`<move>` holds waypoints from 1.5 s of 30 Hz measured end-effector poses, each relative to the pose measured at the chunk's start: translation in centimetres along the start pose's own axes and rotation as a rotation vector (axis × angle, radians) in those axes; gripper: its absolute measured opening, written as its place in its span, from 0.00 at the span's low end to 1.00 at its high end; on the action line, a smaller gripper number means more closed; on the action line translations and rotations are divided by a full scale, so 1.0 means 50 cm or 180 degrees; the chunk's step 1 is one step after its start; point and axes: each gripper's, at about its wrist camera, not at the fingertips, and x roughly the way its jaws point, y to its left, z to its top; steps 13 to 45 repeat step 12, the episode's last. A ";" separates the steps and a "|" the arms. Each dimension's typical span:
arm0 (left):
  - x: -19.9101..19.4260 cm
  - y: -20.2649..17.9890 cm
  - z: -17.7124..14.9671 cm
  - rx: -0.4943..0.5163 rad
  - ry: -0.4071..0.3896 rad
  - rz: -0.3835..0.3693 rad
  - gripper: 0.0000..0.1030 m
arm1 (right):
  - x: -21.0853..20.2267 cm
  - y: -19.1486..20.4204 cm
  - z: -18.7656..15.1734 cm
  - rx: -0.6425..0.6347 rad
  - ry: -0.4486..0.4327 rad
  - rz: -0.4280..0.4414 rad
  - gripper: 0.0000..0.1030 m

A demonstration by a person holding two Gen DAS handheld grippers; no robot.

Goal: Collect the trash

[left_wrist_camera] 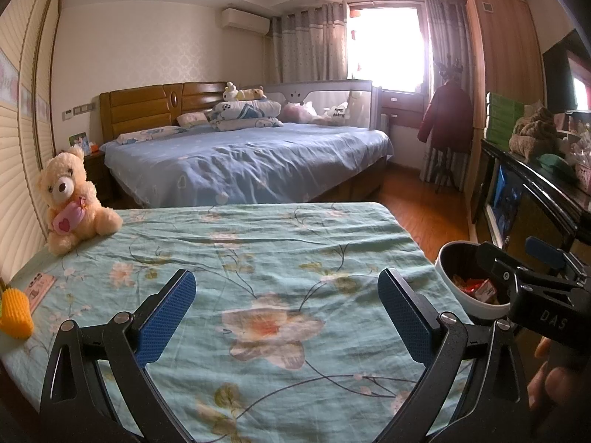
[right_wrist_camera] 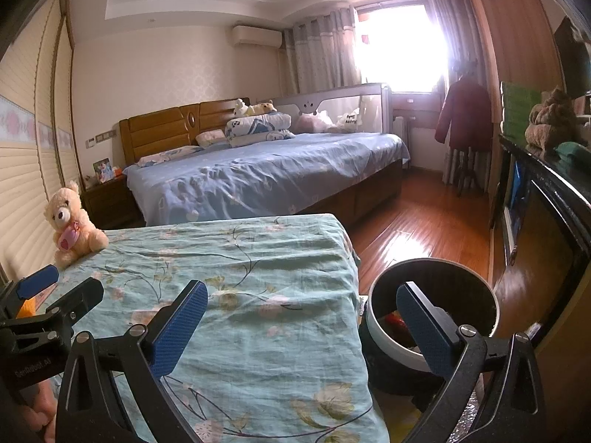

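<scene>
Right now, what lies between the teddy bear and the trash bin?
Only bare flowered sheet. In the left wrist view, nothing rests on it between the teddy bear at the far left corner and the trash bin off the right edge.

The near bed sheet (left_wrist_camera: 258,243) is light teal with a pattern of pale pink and cream flowers on thin dark stems. The teddy bear (left_wrist_camera: 72,199) is cream-coloured and has a pink heart patch on its chest. The far bed cover (left_wrist_camera: 240,158) is blue with small pale shapes, and its headboard (left_wrist_camera: 147,110) is honey-brown wood. The trash bin (right_wrist_camera: 432,317) is white outside and black inside, with red wrappers in it. Both grippers are black with blue textured pads (left_wrist_camera: 168,321). The floor (right_wrist_camera: 413,236) is reddish-brown wood. At the left edge, one object (left_wrist_camera: 14,315) is bright yellow.
</scene>
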 end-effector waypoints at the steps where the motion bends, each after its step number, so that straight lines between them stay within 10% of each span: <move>1: 0.000 0.000 0.000 0.0003 0.0001 0.0000 0.98 | -0.001 0.004 0.000 0.0001 0.0004 0.0002 1.00; 45: 0.024 0.017 -0.011 -0.0030 0.0124 0.0000 0.98 | 0.025 0.011 -0.002 0.0041 0.0121 0.0043 1.00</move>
